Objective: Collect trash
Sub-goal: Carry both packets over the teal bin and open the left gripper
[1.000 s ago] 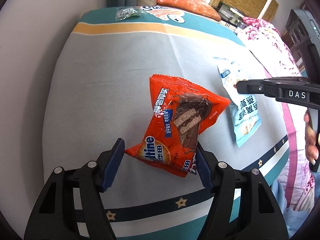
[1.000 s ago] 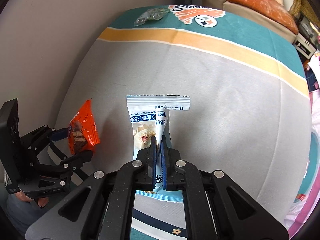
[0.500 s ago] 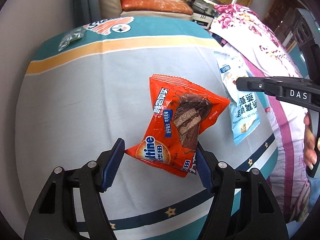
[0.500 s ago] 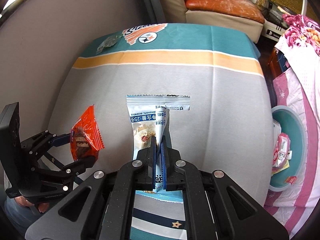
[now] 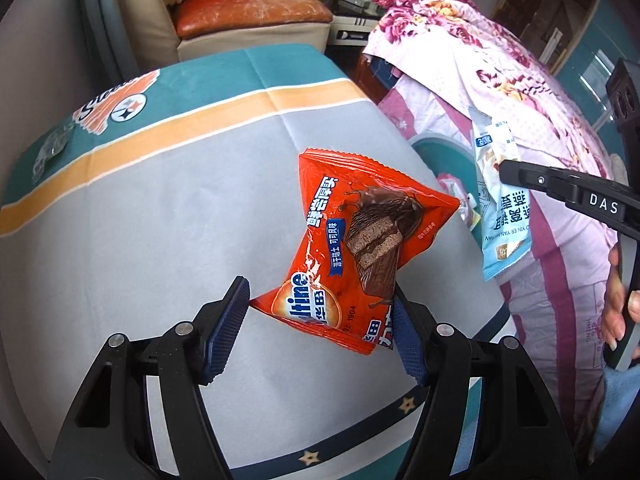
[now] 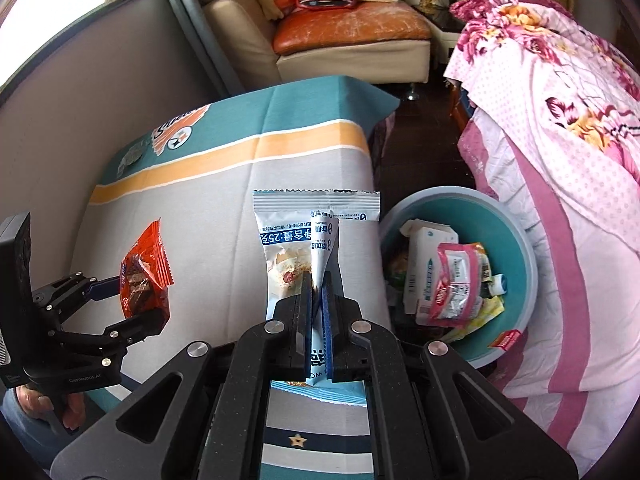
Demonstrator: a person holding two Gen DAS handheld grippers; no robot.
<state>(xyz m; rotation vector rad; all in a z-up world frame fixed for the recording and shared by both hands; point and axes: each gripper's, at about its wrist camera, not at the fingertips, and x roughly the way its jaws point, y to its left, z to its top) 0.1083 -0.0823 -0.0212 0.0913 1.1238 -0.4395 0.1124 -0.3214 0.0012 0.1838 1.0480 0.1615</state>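
Observation:
My left gripper (image 5: pixel 320 312) is shut on an orange chocolate-wafer wrapper (image 5: pixel 360 248) and holds it in the air above the table; it also shows in the right wrist view (image 6: pixel 144 272). My right gripper (image 6: pixel 318 292) is shut on a light-blue and white snack wrapper (image 6: pixel 304 240), held upright above the table's right edge; this wrapper also shows in the left wrist view (image 5: pixel 500 208). A teal bin (image 6: pixel 516 240) with several pieces of trash stands on the floor to the right of the table.
The table has a grey, orange and teal cloth (image 5: pixel 140 220). A small clear wrapper (image 5: pixel 52 148) lies at its far left corner. A pink floral bedspread (image 6: pixel 560 120) lies to the right of the bin. A sofa (image 6: pixel 352 32) stands behind the table.
Both grippers have swung to the right with their wrappers still held. The teal bin and the floral bedspread have come into view beside the table.

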